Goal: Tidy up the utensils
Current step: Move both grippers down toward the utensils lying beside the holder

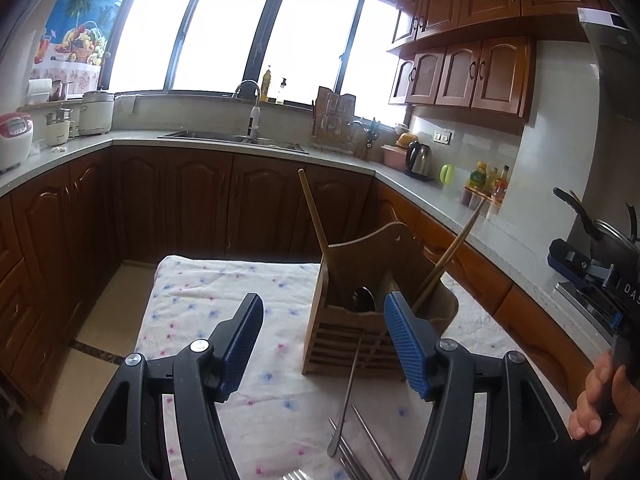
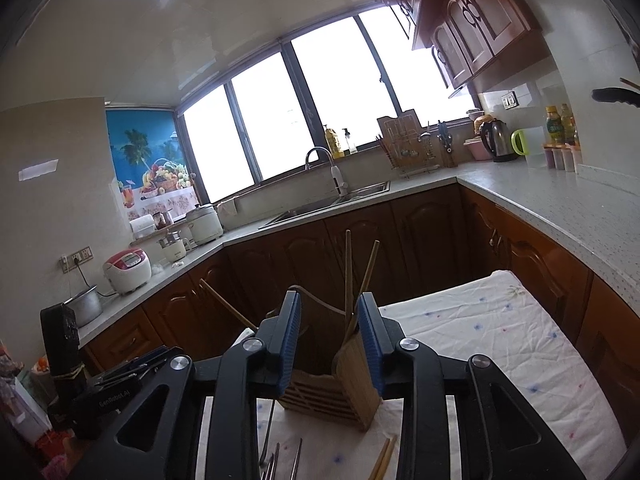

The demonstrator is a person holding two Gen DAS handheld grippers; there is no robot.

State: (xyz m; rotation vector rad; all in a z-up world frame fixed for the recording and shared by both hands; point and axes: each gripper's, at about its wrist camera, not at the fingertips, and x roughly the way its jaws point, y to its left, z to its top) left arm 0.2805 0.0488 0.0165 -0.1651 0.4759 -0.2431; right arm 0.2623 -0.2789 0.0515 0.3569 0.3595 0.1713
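Both hand-held grippers, left (image 1: 324,344) and right (image 2: 329,344), hover empty, jaws apart, before the holder (image 1: 372,304); next, pick up a near fork (image 1: 340,446).

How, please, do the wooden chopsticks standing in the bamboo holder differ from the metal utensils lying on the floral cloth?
The wooden chopsticks stand leaning in the slatted bamboo holder; the metal utensils lie flat on the floral cloth before it. The chopsticks are brown and matt, the utensils silver and shiny. Both are long and slender.
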